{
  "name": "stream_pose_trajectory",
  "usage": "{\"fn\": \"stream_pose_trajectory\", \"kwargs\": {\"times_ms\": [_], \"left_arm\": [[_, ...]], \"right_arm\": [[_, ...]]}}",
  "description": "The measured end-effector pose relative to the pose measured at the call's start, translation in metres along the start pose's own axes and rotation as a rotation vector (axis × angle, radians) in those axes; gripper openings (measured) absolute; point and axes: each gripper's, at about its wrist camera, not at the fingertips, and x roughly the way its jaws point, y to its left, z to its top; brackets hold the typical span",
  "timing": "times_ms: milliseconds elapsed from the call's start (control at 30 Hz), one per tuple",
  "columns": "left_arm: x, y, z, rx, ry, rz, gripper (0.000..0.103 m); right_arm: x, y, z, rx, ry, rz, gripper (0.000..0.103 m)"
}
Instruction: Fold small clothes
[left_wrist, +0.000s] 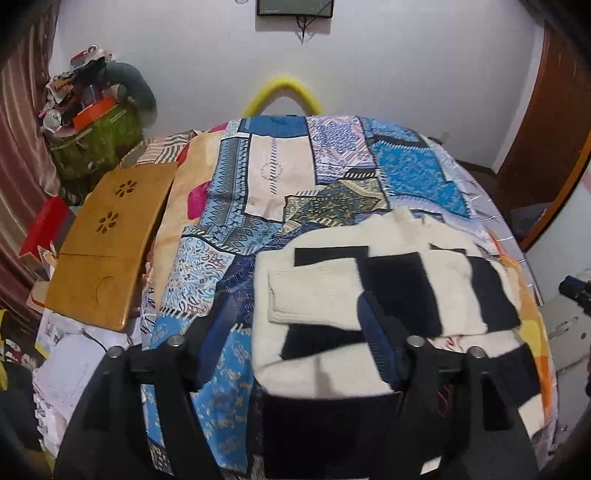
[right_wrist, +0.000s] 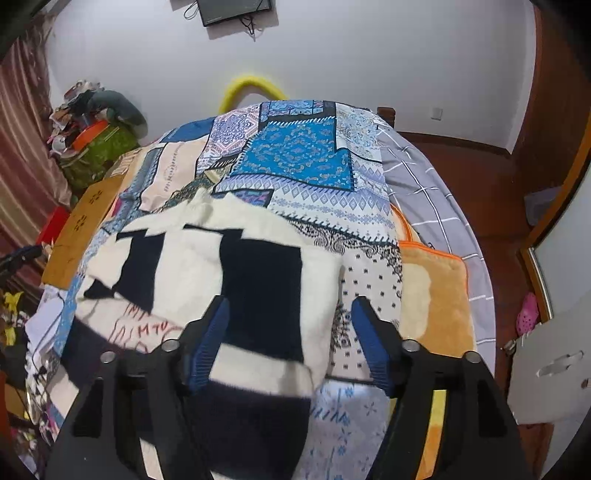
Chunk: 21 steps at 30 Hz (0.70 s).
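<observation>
A cream and black patchwork knit garment (left_wrist: 369, 291) lies spread on the blue patterned bedspread (left_wrist: 258, 192); it also shows in the right wrist view (right_wrist: 207, 269). A cream sleeve (left_wrist: 314, 299) is folded across its front. My left gripper (left_wrist: 295, 325) is open, its jaws wide apart over the garment's left part, its right finger (left_wrist: 376, 339) lying on the fabric. My right gripper (right_wrist: 290, 314) is open, its jaws straddling the garment's right edge, with nothing clamped between them.
A wooden lap tray (left_wrist: 110, 236) sits at the bed's left side. Clutter and a green bag (left_wrist: 96, 144) stand by the curtain. An orange blanket (right_wrist: 436, 295) and grey checked sheet (right_wrist: 428, 184) lie on the right. A white cabinet (right_wrist: 546, 369) stands right.
</observation>
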Motion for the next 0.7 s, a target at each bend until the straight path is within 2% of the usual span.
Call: {"fn": "stream_pose_trajectory", "kwargs": {"times_ms": [133, 233, 400, 700], "left_arm": [[-0.01, -0.001, -0.014, 0.011, 0.003, -0.007, 0.078], [-0.009, 0.002, -0.03, 0.007, 0.022, -0.007, 0.082], [0.007, 0.014, -0.057, -0.01, 0.105, 0.003, 0.082], [0.045, 0.032, -0.109, -0.079, 0.285, -0.016, 0.082]], "right_arm": [[-0.003, 0.005, -0.016, -0.024, 0.031, -0.005, 0.067], [-0.002, 0.007, -0.029, -0.022, 0.055, 0.002, 0.075], [0.007, 0.009, -0.052, -0.012, 0.099, 0.017, 0.076], [0.037, 0.0, -0.09, 0.117, 0.201, 0.085, 0.076]]}}
